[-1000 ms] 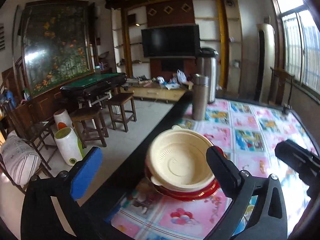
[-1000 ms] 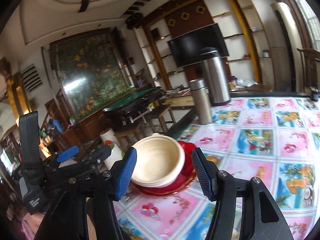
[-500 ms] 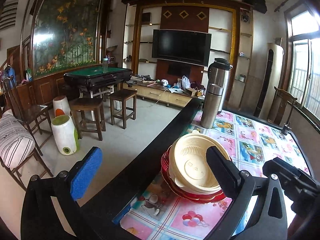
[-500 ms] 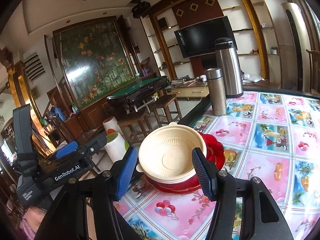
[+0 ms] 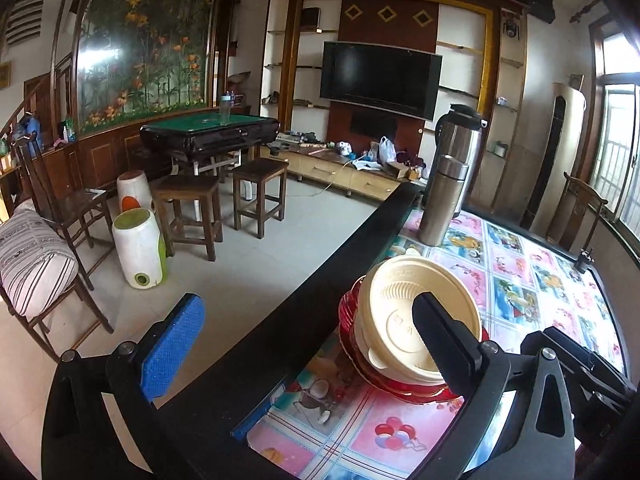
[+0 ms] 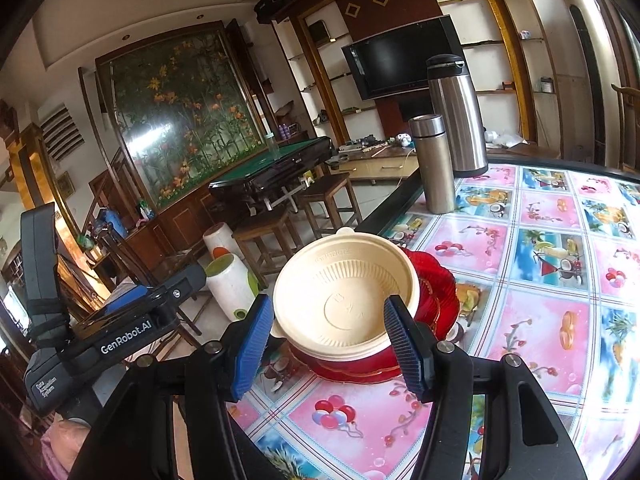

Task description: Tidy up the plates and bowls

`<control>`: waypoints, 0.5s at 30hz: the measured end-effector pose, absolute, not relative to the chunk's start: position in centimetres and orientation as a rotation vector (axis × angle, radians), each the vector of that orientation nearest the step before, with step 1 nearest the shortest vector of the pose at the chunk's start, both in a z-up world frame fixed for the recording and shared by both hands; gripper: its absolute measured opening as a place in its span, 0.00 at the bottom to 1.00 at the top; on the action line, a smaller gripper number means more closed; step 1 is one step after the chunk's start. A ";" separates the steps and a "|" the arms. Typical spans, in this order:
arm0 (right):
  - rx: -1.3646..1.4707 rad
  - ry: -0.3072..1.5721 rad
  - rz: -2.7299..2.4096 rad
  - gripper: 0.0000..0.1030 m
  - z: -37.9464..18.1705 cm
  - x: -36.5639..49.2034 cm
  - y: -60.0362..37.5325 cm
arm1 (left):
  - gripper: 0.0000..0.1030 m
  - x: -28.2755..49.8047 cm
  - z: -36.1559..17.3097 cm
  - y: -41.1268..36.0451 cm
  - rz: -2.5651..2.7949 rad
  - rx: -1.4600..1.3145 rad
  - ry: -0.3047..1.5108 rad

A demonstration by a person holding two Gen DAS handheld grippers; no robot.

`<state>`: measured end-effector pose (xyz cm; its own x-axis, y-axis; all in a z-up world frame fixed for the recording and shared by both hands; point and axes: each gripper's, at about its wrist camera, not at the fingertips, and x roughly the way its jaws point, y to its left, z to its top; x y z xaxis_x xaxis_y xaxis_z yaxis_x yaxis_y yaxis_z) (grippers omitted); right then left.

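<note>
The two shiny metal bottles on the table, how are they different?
The big thermos jug is taller and wider than the slim steel flask. The jug has a black lid with a spout and handle; the flask has a plain steel cap. The flask stands nearer the cream bowls, with the jug just behind it. Both are silver, upright, closed, and stand by the table's dark edge.

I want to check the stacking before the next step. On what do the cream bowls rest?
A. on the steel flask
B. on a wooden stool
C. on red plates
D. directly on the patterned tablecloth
C: in the right wrist view the cream bowls sit nested on red plates, whose rims show beneath and beside them, on the patterned tablecloth.
</note>
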<state>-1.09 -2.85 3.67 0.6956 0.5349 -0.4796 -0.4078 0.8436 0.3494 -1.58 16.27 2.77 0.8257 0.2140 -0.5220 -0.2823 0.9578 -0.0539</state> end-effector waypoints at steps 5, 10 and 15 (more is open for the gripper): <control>0.223 0.607 0.537 0.58 3.4 -0.9 -2.6 | 1.00 -1.1 2.7 15.8 0.249 -0.062 0.563; 0.229 0.617 0.539 0.58 3.1 -0.5 -2.6 | 1.00 -1.4 3.3 16.0 0.237 -0.074 0.530; 0.244 0.622 0.540 0.58 2.9 -0.2 -2.8 | 1.00 -1.2 3.5 16.0 0.224 -0.080 0.534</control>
